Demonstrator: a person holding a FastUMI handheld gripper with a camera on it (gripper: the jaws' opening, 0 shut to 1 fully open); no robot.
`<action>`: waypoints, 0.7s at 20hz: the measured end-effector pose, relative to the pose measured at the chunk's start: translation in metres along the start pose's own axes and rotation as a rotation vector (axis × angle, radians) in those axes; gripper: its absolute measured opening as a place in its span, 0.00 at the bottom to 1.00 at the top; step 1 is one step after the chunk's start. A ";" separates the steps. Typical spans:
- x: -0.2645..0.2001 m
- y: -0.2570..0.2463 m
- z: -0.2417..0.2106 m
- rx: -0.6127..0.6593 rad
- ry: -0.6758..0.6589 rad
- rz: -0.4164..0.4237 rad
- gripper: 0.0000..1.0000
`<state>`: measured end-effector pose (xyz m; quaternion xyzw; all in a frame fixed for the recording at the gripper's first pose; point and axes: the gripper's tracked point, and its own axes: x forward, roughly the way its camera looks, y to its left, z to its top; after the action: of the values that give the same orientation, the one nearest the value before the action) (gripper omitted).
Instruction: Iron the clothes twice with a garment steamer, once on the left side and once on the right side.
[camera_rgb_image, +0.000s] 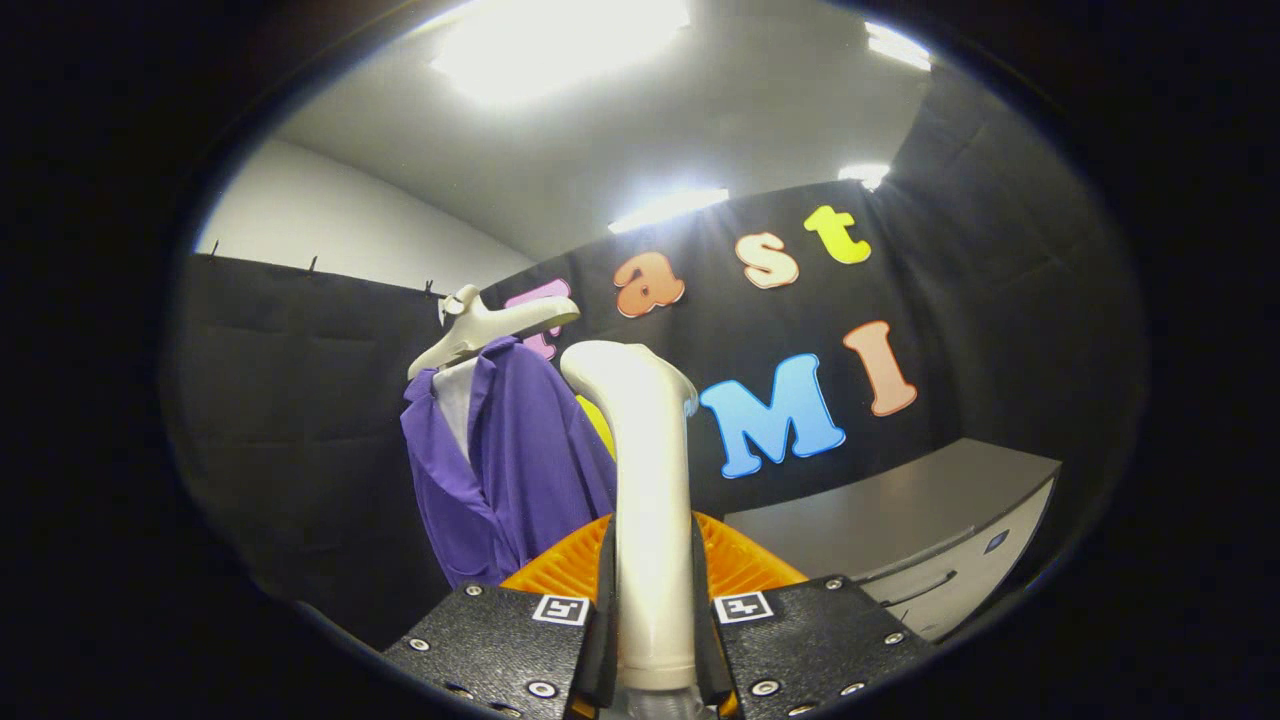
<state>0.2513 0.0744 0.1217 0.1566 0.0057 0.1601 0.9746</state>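
Your gripper (655, 610) is clamped on the white handle of the garment steamer (645, 480): both fingers press against its sides, one on the left and one on the right, with the handle standing upright between them. The handle rises straight up ahead of the fingers and bends at its top toward the right, where the steamer's head is turned away from you, so you cannot see its face.

Beyond the steamer and a little to its left hangs the purple shirt (510, 470) on a white hanger (480, 330). The shirt hangs open at the front, with a pale lining showing near the collar. The steamer's head sits just beside the shirt's right edge from where you look; whether it touches the cloth cannot be told.

Off to the right, beyond the fingers, stands a grey cabinet (900, 530) with drawer handles on its front.
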 end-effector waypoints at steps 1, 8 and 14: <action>-0.004 0.008 0.003 -0.020 -0.020 0.007 0.31; 0.013 0.060 0.025 -0.137 -0.129 0.011 0.31; 0.047 0.099 0.025 -0.218 -0.163 0.022 0.31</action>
<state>0.2665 0.1709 0.1773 0.0622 -0.0927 0.1571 0.9813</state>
